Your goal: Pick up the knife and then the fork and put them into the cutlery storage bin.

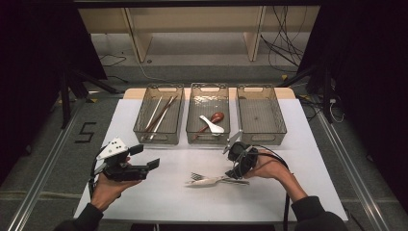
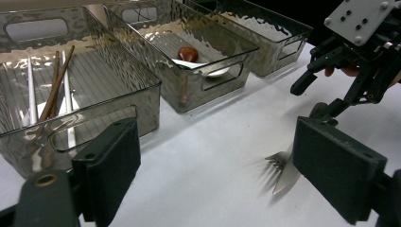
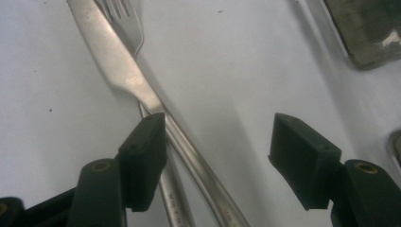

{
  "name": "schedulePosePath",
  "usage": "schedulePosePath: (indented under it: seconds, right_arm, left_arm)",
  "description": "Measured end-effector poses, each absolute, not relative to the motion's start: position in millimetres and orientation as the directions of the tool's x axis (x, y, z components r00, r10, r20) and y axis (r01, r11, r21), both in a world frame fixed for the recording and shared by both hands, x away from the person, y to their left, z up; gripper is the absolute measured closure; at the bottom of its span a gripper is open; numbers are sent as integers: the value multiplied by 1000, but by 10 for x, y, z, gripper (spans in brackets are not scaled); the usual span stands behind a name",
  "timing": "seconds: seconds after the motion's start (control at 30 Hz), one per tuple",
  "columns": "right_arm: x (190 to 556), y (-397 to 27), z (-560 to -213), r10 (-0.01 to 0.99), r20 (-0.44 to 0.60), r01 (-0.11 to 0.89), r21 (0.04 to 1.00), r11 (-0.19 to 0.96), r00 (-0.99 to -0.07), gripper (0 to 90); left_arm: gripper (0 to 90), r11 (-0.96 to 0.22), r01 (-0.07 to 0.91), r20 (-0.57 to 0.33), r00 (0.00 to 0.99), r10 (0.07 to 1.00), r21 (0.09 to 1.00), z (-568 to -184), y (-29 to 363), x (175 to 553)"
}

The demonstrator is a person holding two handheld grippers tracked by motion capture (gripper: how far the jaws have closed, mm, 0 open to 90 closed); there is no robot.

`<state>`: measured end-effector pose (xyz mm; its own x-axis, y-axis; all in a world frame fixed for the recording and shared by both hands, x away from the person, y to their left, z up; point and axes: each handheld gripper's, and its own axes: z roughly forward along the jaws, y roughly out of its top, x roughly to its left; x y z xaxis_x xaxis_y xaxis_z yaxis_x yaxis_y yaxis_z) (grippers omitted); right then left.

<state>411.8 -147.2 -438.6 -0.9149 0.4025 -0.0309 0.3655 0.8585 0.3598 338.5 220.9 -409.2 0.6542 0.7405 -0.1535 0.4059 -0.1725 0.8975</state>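
Right tongs [image 3: 217, 156] spread, tipped down over knife [image 3: 113, 61]; left tongs [image 2: 217, 170] spread, level.

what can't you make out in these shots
- Knife and fork handle ends: cut off by the bottom edge, right gripper view.
- Fork and knife in the left gripper view: partly hidden behind the left gripper pad.
- Right bin: a dark speck inside, too small to identify, high view.

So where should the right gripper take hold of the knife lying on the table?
By the handle, from above. The knife lies flat on the table, crossed with the fork, and the two handles run close side by side. The open right gripper hovers there; it probably needs shifting to straddle the knife handle alone.
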Motion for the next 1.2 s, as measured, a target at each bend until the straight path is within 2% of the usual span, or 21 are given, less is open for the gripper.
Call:
schedulePosePath:
  seconds: [0.23, 0.87, 1.2]
  right_arm:
    - [4116, -1484, -4408, 396, -21, 366, 340, 867, -918, 474]
    - [4065, -1430, -4530, 306, -20, 292, 244, 925, -952, 677]
    - [4042, -1392, -4527, 269, -52, 252, 218, 943, -962, 685]
  left_arm:
    - [158, -173, 403, -152, 657, 739, 899, -4090, 2214, 3383]
    - [158, -181, 399, -144, 659, 738, 899, -4098, 2229, 3368]
    - [159, -181, 404, -148, 660, 737, 897, -4107, 2214, 3369]
